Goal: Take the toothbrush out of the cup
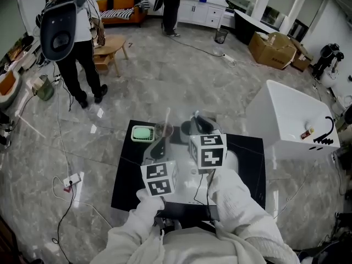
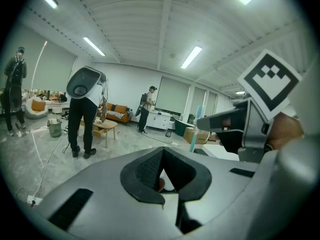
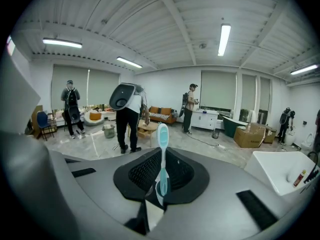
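Dark tabletop (image 1: 127, 187) at the head view's centre carries the brownish cup (image 1: 163, 130), largely hidden behind the claws. The right claw (image 3: 161, 188) is pinched on the toothbrush (image 3: 162, 149), which stands upright at its view's centre, bristle head up, its foot lost between the pads, so whether it has left the cup is unclear. The left claw (image 2: 160, 185) is narrow on a brown sliver of cup.

Occlusions / unreadable bits
Toothbrush (image 3: 162, 139) lower handle is buried between the right tool (image 3: 161, 181) jaws; head view smears it to a pale streak. Brown sliver (image 2: 159, 185) pinched in left tool (image 2: 162, 174): too little shows to name.
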{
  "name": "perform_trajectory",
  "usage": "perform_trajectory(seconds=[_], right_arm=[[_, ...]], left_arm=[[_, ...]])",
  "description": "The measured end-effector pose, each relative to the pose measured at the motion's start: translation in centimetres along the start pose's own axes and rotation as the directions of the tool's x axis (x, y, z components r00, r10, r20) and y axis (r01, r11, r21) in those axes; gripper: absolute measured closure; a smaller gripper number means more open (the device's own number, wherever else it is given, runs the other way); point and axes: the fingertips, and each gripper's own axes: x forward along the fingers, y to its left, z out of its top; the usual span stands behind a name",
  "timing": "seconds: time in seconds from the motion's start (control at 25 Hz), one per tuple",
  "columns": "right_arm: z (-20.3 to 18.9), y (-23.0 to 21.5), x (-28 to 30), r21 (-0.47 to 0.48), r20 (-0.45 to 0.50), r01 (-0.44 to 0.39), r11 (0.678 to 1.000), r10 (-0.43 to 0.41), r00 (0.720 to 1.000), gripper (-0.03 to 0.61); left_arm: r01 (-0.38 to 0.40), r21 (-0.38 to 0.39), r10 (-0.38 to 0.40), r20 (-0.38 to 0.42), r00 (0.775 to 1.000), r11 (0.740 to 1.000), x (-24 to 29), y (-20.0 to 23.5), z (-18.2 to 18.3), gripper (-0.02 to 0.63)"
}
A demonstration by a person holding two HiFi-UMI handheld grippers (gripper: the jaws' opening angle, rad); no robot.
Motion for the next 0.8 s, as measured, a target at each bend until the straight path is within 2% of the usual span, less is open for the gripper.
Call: perform_trajectory(seconds=[0.32,0.8], right_arm=[[-0.5,-0.6,-2.8,0.006,0.008,0.027,1.0,-0.027,1.0,0.538],[-2.9,-5.0,-8.1,0.04,0.005,0.17,0.985,-0.17,0.985,0.538]], left_arm=[[0.034,0.016,-0.034,0.016,0.999,0.999,-1.5,-1.5,0.1,0.611],[0.165,0.052,-0.165,-0.004,0.986,0.985,-2.5,-6.5,-1.4,0.612]])
